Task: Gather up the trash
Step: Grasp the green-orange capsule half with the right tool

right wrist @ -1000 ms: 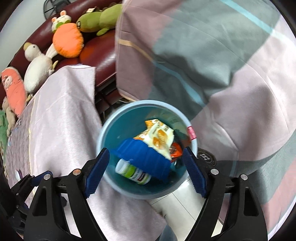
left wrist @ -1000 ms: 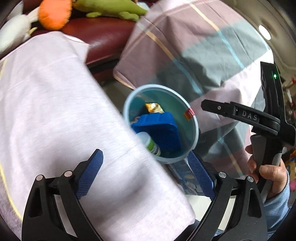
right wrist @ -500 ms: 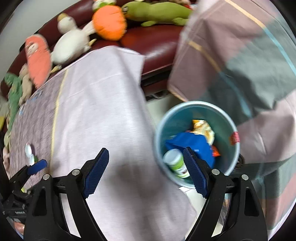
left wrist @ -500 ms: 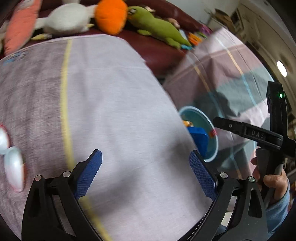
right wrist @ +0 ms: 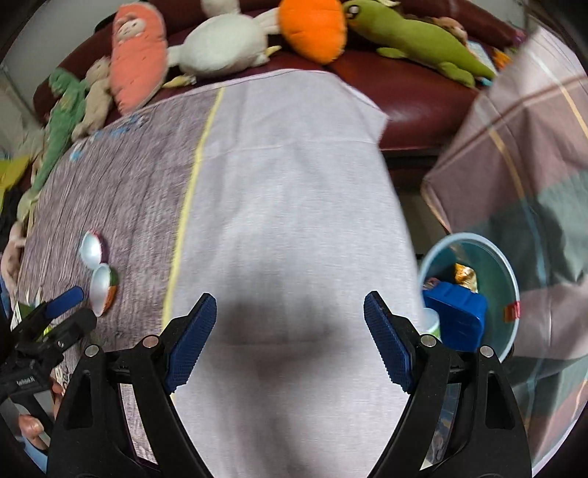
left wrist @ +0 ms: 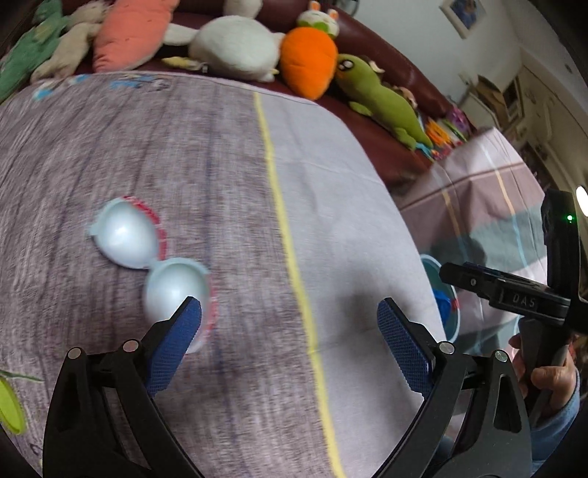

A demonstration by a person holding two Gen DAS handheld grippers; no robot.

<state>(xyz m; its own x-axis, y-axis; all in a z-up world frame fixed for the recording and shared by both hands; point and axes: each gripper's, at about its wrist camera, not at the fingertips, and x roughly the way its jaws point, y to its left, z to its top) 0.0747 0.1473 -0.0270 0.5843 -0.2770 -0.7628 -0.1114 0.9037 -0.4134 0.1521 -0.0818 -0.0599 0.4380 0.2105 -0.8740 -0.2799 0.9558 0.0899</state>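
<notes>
We hold both hand-held grippers angled down over the cloth-covered counter point(right wrist: 294, 220), left hand-held gripper point(left wrist: 290, 331) and right hand-held gripper point(right wrist: 290, 323) wide open, empty. The open egg-shaped shell point(left wrist: 147, 253) lies near the left one; the bin point(right wrist: 488, 257) holds a blue box point(right wrist: 455, 316).

two hand-held grippers: the left hand-held gripper point(left wrist: 289, 332) and the right hand-held gripper point(right wrist: 290, 338). one desk point(right wrist: 294, 206) under one cloth. one opened egg-shaped shell point(left wrist: 147, 257), its two halves joined. one teal bin point(right wrist: 509, 272) holding one blue box point(right wrist: 457, 312), one gold wrapper point(right wrist: 465, 274) and one white bottle point(right wrist: 430, 321). one orange plush point(right wrist: 312, 27), one green plush point(right wrist: 415, 38), one white plush point(right wrist: 224, 46), one pink plush point(right wrist: 136, 55).
</notes>
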